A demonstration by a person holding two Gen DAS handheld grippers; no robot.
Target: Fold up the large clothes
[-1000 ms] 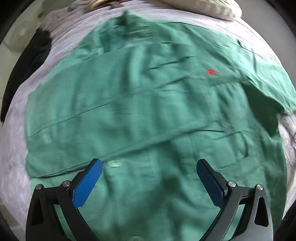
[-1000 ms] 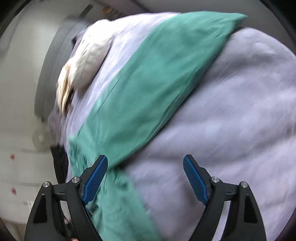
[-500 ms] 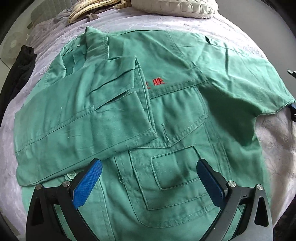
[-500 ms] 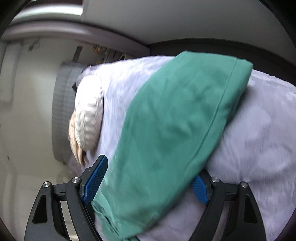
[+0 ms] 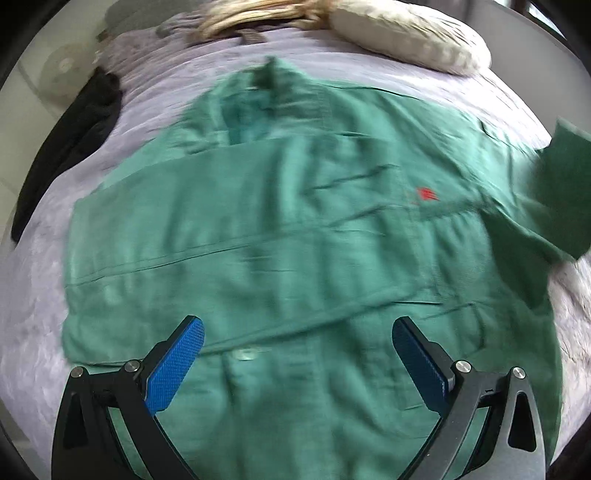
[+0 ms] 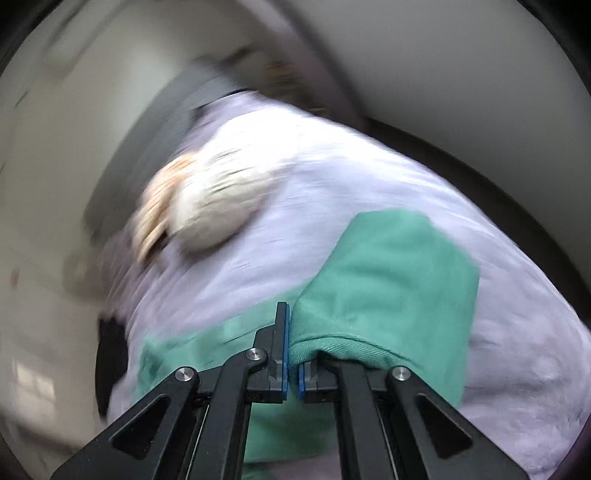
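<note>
Half a second ago the right gripper (image 6: 291, 363) stood spread around the green sleeve; now its blue pads are pressed together on a fold of that sleeve (image 6: 388, 295), and the cloth bunches over the right-hand finger and hangs forward from the pinch. Since then the left view has also pulled back from the pocket to take in the whole jacket. The left gripper (image 5: 295, 365) is spread wide with nothing between its pads, hovering over the lower front of the jacket (image 5: 280, 236).

Seen from the left wrist, the jacket lies front up on the lilac bedspread (image 5: 33, 280), collar toward the pillow (image 5: 410, 33). One sleeve is already folded across the chest, and the other rises off the bed at the right edge (image 5: 561, 188), where the right gripper has it. A black garment (image 5: 70, 147) lies off to the left, clear of the jacket. Both views are smeared by motion, so fine seams are hard to read.

I judge the cloth to be a sturdy twill: soft enough to drape, thick enough to keep a crease, and not slippery against the ridged pads. It looks light for its size, but a single pinch will drag the body along if the sleeve is pulled low, so it probably needs lifting clear before being carried across. The cuff or a hemmed edge gives the firmest hold. For the free gripper, the bottom hem or a side seam near the pads looks best, since a pinch in mid-panel would only pucker one layer.
</note>
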